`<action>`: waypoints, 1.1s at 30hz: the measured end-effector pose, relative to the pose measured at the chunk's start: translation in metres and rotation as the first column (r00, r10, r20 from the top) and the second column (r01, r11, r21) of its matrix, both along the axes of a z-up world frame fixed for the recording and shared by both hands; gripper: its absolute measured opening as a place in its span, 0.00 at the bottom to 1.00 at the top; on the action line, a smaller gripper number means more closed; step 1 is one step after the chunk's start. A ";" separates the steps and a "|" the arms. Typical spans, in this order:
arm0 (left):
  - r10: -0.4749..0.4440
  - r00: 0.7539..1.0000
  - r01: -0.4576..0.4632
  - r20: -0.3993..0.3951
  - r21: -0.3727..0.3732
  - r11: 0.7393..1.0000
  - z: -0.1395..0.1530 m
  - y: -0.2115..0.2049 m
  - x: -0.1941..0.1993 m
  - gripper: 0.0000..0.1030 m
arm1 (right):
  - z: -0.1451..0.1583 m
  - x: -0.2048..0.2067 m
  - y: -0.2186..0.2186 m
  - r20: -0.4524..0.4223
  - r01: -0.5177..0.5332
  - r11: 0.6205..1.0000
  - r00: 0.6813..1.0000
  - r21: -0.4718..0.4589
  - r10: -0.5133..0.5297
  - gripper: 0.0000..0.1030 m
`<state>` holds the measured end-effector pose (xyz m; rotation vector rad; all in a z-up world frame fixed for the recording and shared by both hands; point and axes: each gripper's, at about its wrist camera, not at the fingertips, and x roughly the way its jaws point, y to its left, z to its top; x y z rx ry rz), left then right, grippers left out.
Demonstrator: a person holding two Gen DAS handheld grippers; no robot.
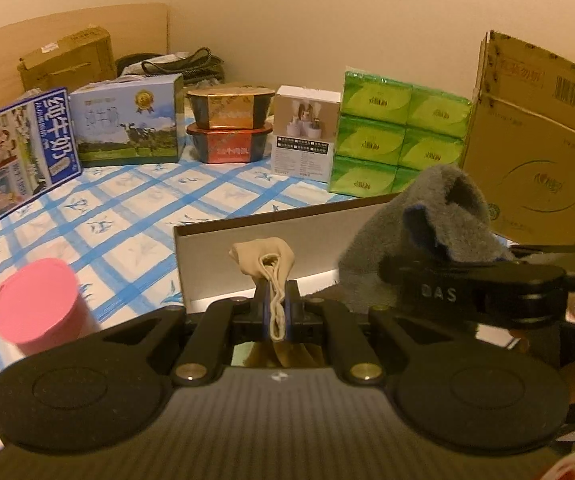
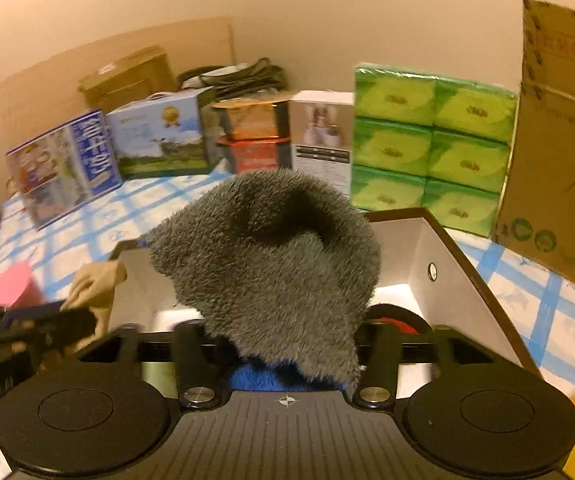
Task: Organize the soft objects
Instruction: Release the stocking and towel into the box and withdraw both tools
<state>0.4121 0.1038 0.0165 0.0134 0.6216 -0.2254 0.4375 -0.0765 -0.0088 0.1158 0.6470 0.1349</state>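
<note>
1. Fuzzy grey fleece, a thick sock (image 2: 271,264) with a blue lining, drapes over the right gripper (image 2: 283,354) and hangs above the open box (image 2: 419,248); the pile hides the fingertips, so I cannot tell whether the pads press on it.
2. Beige and thin, a stocking (image 1: 265,266) is pinched between the shut fingers of the left gripper (image 1: 277,312), bunched above the pads and trailing down between them.
3. From the left wrist view the stocking sits just in front of the box's near wall; from the right wrist view the left gripper lies just beside the box's left edge.
4. The box has pale inner walls and a dark rim; something red (image 2: 399,324) lies inside, probably another soft item, though only a sliver shows.
5. A pink cylindrical container (image 1: 37,304) stands on the blue-checked cloth (image 1: 119,208) to the left of the box.
6. Along the back wall stand two milk cartons (image 1: 127,124), two stacked food tubs (image 1: 227,128), a small white carton (image 1: 305,136), a green pack of tissue packets (image 1: 399,128) and a tall cardboard box (image 1: 535,136).
</note>
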 end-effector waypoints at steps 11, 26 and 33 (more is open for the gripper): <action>-0.013 1.000 0.014 -0.022 0.026 1.000 -0.028 -0.004 0.029 0.25 | -0.013 0.004 0.002 0.010 0.011 1.000 1.000 -0.028 -0.011 0.77; 0.056 0.998 -0.056 -0.037 -0.007 0.998 -0.007 0.020 -0.022 0.26 | 0.015 -0.063 0.009 0.074 -0.124 0.992 0.990 0.021 0.122 0.77; 0.090 0.995 -0.091 -0.037 -0.023 0.996 0.009 0.020 -0.080 0.31 | 0.030 -0.127 -0.016 0.105 -0.221 0.971 0.972 0.092 0.211 0.77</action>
